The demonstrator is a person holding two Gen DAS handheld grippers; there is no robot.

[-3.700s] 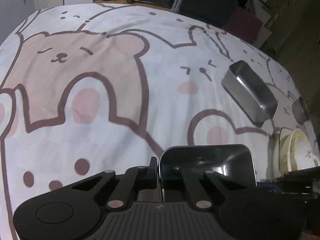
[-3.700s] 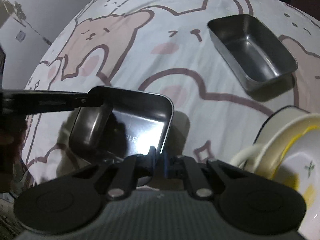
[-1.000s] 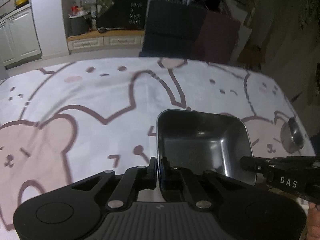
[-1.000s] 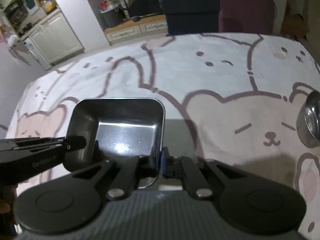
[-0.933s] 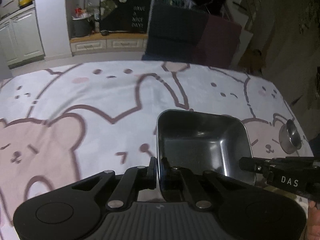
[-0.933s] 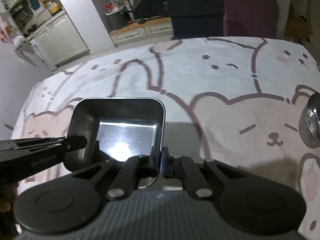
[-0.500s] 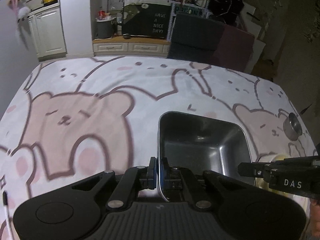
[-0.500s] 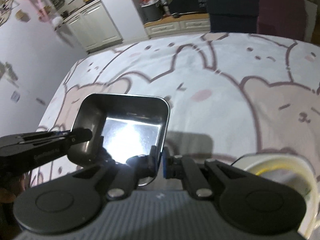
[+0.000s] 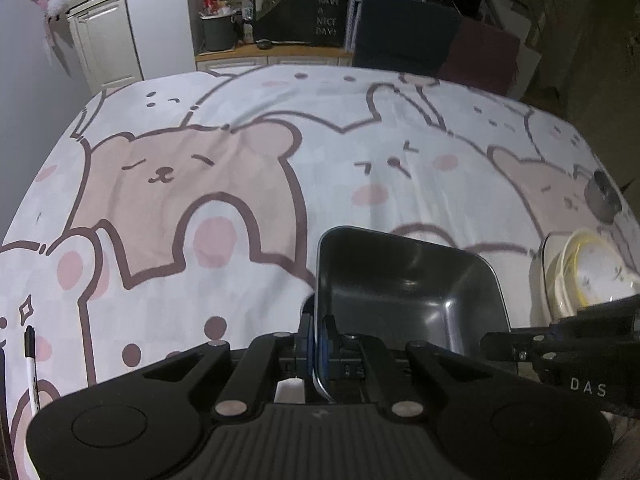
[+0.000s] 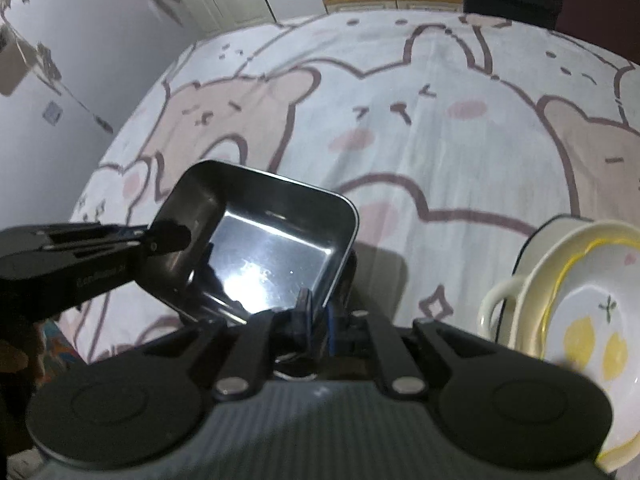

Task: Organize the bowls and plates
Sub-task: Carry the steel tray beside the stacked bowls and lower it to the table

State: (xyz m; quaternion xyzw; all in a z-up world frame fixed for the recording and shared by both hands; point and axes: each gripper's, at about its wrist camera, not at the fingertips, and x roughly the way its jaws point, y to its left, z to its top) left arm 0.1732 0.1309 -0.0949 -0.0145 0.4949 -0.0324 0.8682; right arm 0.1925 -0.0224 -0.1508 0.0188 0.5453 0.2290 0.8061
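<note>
A rectangular steel tray hangs just above the bear-print cloth, carried between both grippers. My left gripper is shut on the tray's left rim, which stands between its blue pads. My right gripper has the opposite rim of the tray between its pads, and its jaws are opening slightly. Each gripper shows in the other's view: the right gripper at the tray's right side, the left gripper at its left wall. A stack of cream and yellow bowls sits to the right of the tray.
The bowl stack stands near the table's right edge, with a small steel cup behind it. A marker pen lies at the near left. The bear-print tablecloth spreads to the left and beyond. Dark chairs stand past the far edge.
Both grippers have carried the tray across the table toward its near side. The bowl stack has come into view on the right. In the right wrist view the tray now sits tilted.
</note>
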